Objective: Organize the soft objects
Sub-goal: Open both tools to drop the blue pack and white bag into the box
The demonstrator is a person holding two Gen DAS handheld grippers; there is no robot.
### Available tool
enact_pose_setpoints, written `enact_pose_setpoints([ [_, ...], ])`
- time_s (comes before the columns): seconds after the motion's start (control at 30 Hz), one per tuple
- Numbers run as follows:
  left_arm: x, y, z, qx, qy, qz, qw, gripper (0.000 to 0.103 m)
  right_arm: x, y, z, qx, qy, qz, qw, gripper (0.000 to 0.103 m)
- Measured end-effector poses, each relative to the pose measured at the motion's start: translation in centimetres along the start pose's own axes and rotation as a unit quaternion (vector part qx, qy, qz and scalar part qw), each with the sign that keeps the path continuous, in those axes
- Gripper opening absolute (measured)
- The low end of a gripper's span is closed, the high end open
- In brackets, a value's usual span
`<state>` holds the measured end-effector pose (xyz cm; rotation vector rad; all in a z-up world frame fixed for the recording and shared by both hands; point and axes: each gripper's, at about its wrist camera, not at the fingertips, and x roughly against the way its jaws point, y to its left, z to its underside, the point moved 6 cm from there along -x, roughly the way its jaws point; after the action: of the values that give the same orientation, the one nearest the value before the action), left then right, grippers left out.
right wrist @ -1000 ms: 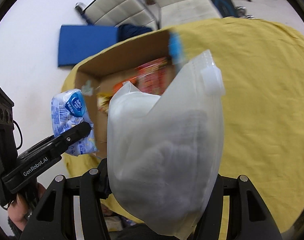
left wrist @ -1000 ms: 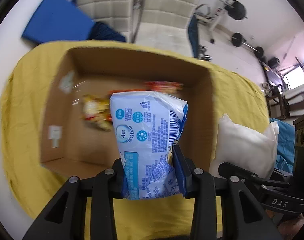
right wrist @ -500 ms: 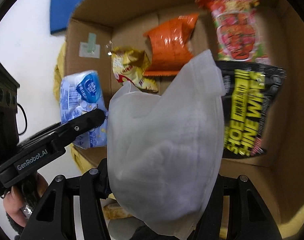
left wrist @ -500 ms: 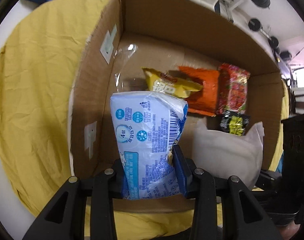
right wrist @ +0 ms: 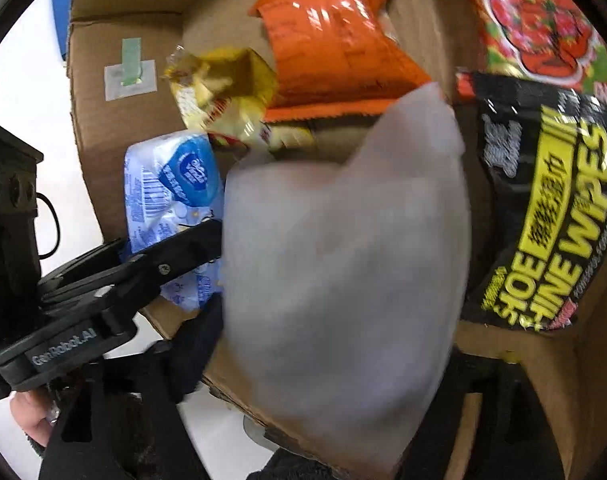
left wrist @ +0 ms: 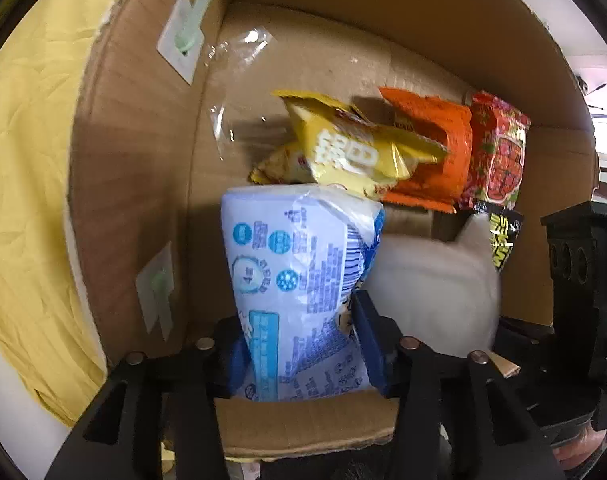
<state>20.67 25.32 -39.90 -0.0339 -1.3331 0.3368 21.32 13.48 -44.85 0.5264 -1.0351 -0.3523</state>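
A blue-and-white tissue pack (left wrist: 299,264) stands upright between the blue pads of my left gripper (left wrist: 303,344). Its jaws are opening, and the pads still touch the pack's sides. The pack hangs inside the cardboard box (left wrist: 135,160), by its left wall. My right gripper (right wrist: 327,400) is opening wide. The white soft bag (right wrist: 343,260) between its jaws is blurred and slipping down into the box, with no pad seen pressing it. In the left wrist view that white bag (left wrist: 431,280) lies just right of the tissue pack. The left gripper (right wrist: 175,252) also shows in the right wrist view.
On the box floor lie a yellow snack bag (left wrist: 355,148), an orange bag (left wrist: 427,148), a red bag (left wrist: 499,152) and a black shoe-wipes pack (right wrist: 543,208). A yellow cloth (left wrist: 23,160) lies under the box. A hand (right wrist: 31,420) holds the left gripper.
Both grippers have come down from above the box rim into the box. The right jaws have spread and the white bag has started to drop. The left jaws have widened a little.
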Motion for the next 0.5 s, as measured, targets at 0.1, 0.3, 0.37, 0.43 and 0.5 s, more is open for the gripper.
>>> enact_pose_setpoints([
  [0.1, -0.4, -0.5, 0.3, -0.004, 0.015, 0.001, 0.9999, 0.049, -0.1, -0.6, 0.7, -0.002, 0.004, 0.009, 1.000, 0.088],
  [0.3, -0.6, -0.9, 1.4, -0.006, 0.016, -0.010, 0.9998, 0.049, 1.3, -0.7, 1.7, 0.006, -0.008, 0.035, 0.999, 0.088],
  [0.37, -0.4, -1.1, 1.9, -0.007, 0.009, -0.011, 0.9999, 0.049, 2.0, -0.7, 2.2, 0.010, -0.018, 0.048, 0.999, 0.088],
  [0.43, 0.0, -1.4, 2.4, -0.009, 0.000, -0.018, 0.9998, 0.049, 2.6, -0.9, 3.6, 0.014, -0.024, 0.066, 0.997, 0.088],
  [0.5, 0.5, -1.7, 3.0, -0.012, -0.008, -0.023, 0.9996, 0.049, 3.5, -1.0, 4.1, 0.021, -0.036, 0.091, 0.995, 0.088],
])
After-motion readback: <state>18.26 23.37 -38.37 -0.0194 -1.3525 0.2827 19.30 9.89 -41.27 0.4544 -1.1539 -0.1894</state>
